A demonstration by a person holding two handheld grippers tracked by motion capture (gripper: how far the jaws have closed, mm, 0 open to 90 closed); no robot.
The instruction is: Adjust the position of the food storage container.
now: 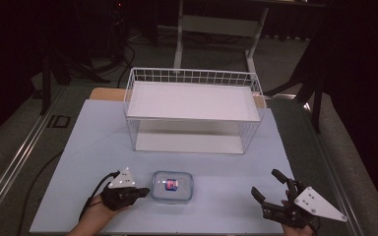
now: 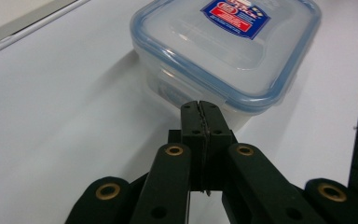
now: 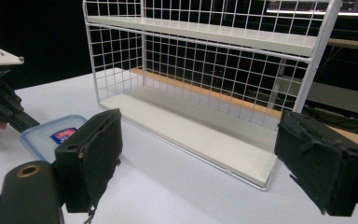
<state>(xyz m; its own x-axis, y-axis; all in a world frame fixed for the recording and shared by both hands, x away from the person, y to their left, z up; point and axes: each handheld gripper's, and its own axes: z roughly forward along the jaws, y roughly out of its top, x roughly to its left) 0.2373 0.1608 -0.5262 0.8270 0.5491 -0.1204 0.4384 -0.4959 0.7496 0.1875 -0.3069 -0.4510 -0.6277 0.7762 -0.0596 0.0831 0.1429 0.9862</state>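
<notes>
A clear plastic food box point(image 1: 172, 186) with a blue-rimmed lid and a red and blue label lies flat near the table's front edge. The same box point(image 2: 228, 46) looms large in the left gripper view, and its lid point(image 3: 51, 133) peeks out behind a jaw in the right gripper view. My left gripper point(image 1: 145, 191) is shut with nothing between its jaws, its tips point(image 2: 200, 108) just short of the box's left side. My right gripper point(image 1: 267, 184) stands wide open at the front right, apart from the box, its pads point(image 3: 91, 156) bare.
A white wire rack point(image 1: 193, 110) with two white shelves stands at the middle back of the pale blue table point(image 1: 93, 142). In the right gripper view the rack point(image 3: 205, 93) is ahead, its lower shelf bare. Dark floor and a desk frame lie beyond.
</notes>
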